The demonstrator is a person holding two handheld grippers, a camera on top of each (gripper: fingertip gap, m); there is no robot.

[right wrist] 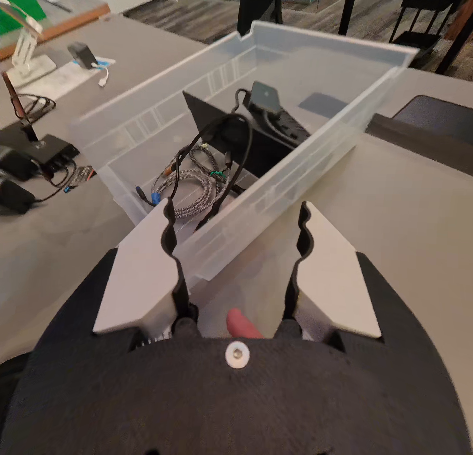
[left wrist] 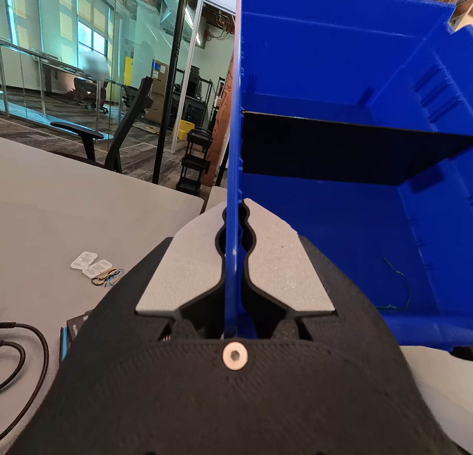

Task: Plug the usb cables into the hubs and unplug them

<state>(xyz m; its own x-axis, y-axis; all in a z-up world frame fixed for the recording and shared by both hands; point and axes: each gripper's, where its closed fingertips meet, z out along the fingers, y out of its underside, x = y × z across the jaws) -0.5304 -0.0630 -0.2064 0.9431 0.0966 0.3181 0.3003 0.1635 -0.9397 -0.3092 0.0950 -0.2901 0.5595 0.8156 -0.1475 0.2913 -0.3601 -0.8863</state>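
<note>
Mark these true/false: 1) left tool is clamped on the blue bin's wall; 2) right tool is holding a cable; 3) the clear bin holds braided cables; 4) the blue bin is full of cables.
1) Left tool is shut on a wall of the blue plastic bin: true.
2) False: the right tool is open and holds nothing.
3) Grey braided cables lie in the clear plastic bin: true.
4) False: the blue bin shows only a black divider panel and a thin green wire.

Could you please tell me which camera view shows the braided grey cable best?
The right wrist view: the braided grey cable lies coiled in the clear plastic bin, unobstructed. The left wrist view shows none of it.
</note>
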